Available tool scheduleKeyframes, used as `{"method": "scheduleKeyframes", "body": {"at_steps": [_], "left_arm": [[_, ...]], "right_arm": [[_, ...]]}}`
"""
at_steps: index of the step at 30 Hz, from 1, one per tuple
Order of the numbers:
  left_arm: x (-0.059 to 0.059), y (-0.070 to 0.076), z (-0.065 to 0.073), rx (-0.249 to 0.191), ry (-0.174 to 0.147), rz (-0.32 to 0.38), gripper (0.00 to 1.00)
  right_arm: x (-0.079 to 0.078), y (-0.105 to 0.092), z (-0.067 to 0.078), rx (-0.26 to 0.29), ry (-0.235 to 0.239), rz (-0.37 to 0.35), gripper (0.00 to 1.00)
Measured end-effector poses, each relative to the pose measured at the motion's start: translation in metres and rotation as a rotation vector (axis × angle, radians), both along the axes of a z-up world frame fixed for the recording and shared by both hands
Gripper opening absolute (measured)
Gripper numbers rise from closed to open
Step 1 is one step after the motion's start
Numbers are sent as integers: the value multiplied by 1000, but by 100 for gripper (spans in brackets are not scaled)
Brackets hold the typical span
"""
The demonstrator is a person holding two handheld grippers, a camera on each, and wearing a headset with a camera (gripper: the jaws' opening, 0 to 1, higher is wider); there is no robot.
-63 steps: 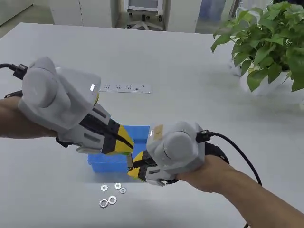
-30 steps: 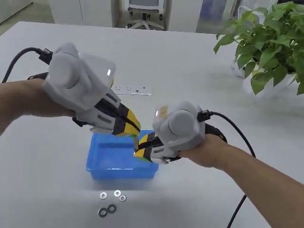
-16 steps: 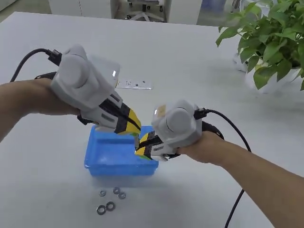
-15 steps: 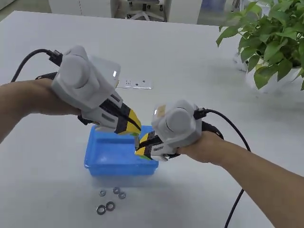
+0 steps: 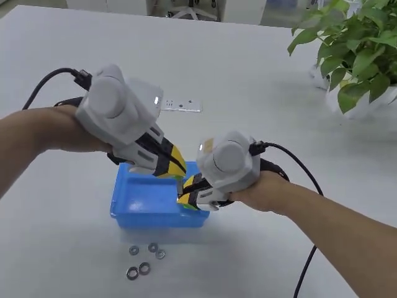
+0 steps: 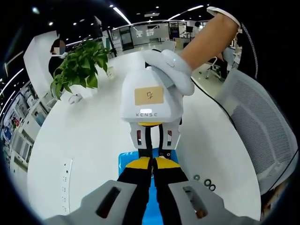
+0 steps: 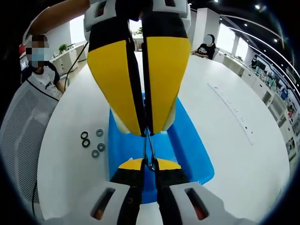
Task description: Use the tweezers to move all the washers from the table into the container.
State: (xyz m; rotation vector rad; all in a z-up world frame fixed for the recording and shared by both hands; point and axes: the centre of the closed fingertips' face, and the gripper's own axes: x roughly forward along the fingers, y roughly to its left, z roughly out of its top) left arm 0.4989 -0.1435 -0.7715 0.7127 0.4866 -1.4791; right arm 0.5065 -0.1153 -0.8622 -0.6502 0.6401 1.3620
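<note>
A blue container point(image 5: 138, 200) sits on the white table, with several loose washers point(image 5: 144, 268) on the table in front of it. Above the container's right part, my left gripper point(image 5: 178, 171) is shut on the upper end of thin metal tweezers point(image 7: 146, 140). From the right, my right gripper point(image 5: 184, 197) meets it tip to tip. In the right gripper view its jaws point(image 7: 149, 165) are closed around the tweezers' lower end, over the container point(image 7: 187, 145); a small ring shape shows there, unclear. The washers point(image 7: 95, 143) lie left of the container.
A power strip point(image 5: 180, 105) lies farther back on the table, and a potted plant point(image 5: 353, 49) stands at the far right. A black cable point(image 5: 310, 186) trails from my right gripper. A mesh chair point(image 6: 262, 126) stands beside the table.
Both grippers have risen from just above the loose washers and moved back over the container. Over the last half second they have hardly moved; the camera has shifted slightly.
</note>
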Motion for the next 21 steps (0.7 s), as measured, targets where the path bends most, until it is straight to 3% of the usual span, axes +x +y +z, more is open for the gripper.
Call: {"method": "scheduleKeyframes", "body": {"at_steps": [21], "left_arm": [[-1, -1, -4, 0, 15, 8, 5]], "right_arm": [[0, -1, -5, -13, 5, 1, 11]]}}
